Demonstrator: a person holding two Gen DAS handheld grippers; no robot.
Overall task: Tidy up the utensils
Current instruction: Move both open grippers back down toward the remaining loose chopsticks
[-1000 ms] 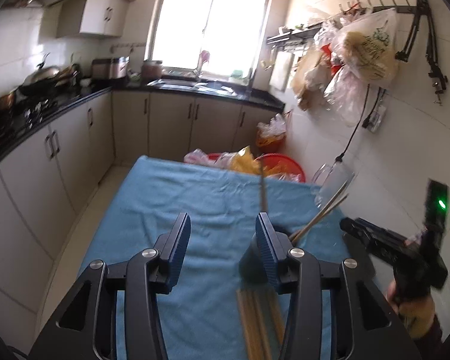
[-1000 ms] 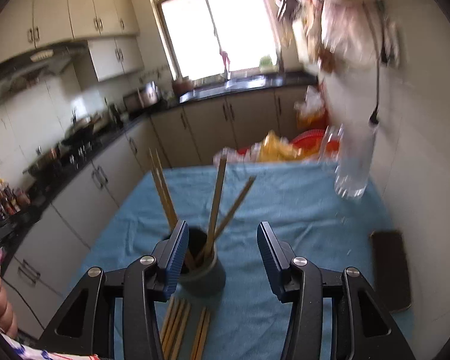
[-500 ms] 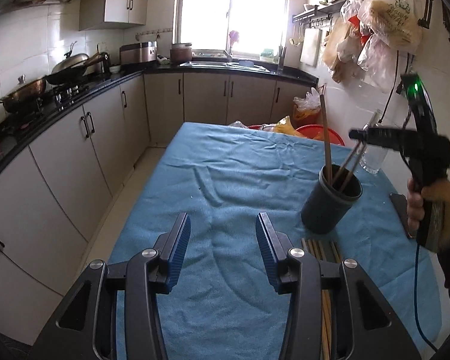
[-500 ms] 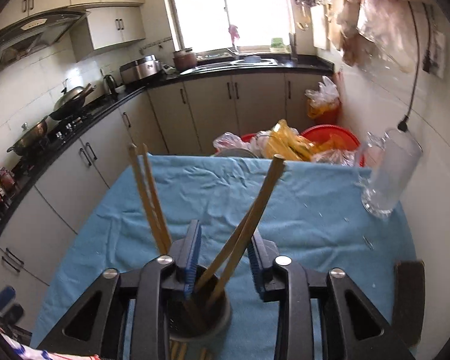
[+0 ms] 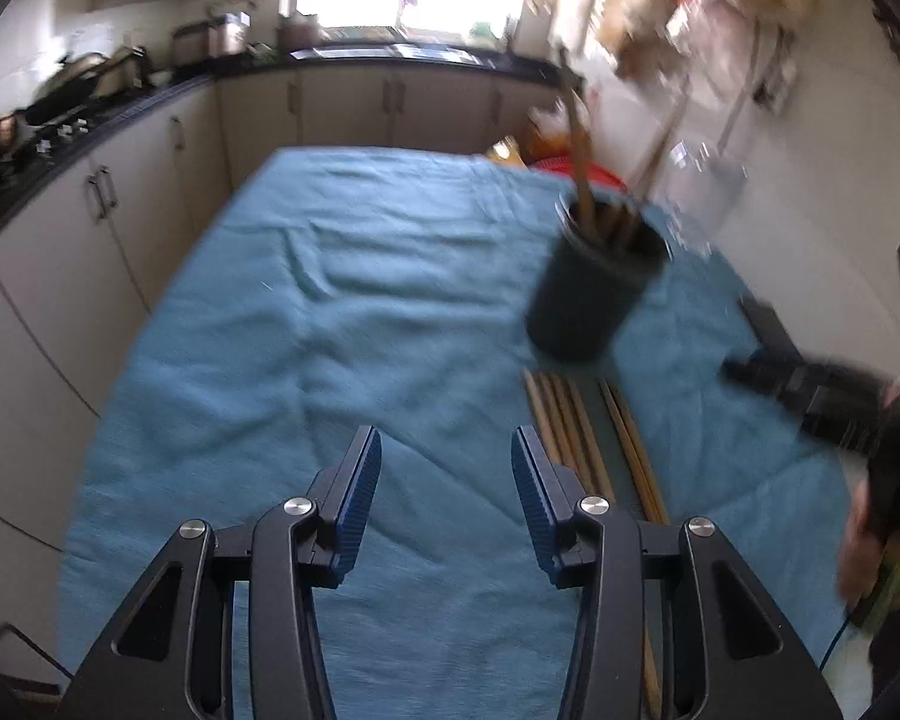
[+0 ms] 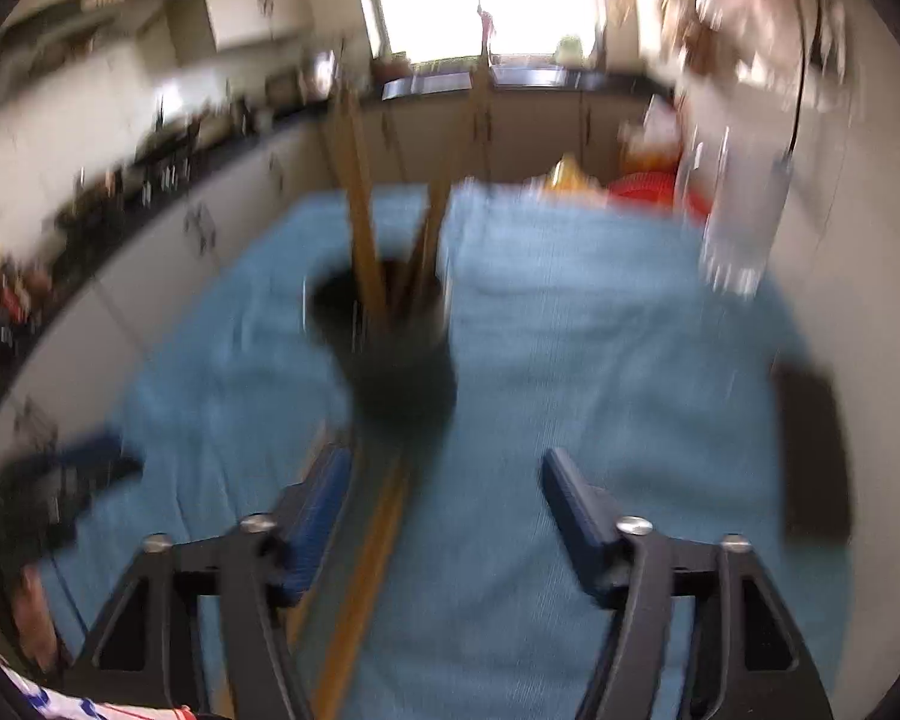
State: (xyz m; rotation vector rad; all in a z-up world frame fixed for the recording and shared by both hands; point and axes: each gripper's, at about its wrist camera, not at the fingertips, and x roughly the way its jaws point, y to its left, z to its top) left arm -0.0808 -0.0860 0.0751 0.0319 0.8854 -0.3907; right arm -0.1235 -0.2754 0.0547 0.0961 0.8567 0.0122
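Several loose chopsticks (image 5: 576,438) lie flat on the blue cloth (image 5: 330,330) just before the dark holder (image 5: 594,288): light, stiff, slippery; we would pinch mid-shaft. Left gripper (image 5: 444,480) gapes empty; right gripper (image 6: 444,510), jaws just widening, clasps nothing.

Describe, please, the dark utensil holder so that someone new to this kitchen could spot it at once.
Start at the table under the blue cloth in the middle of the kitchen. On the cloth's window-side half stands a dark round holder with wooden chopsticks sticking up from it. The other chopsticks lie flat in front of it.
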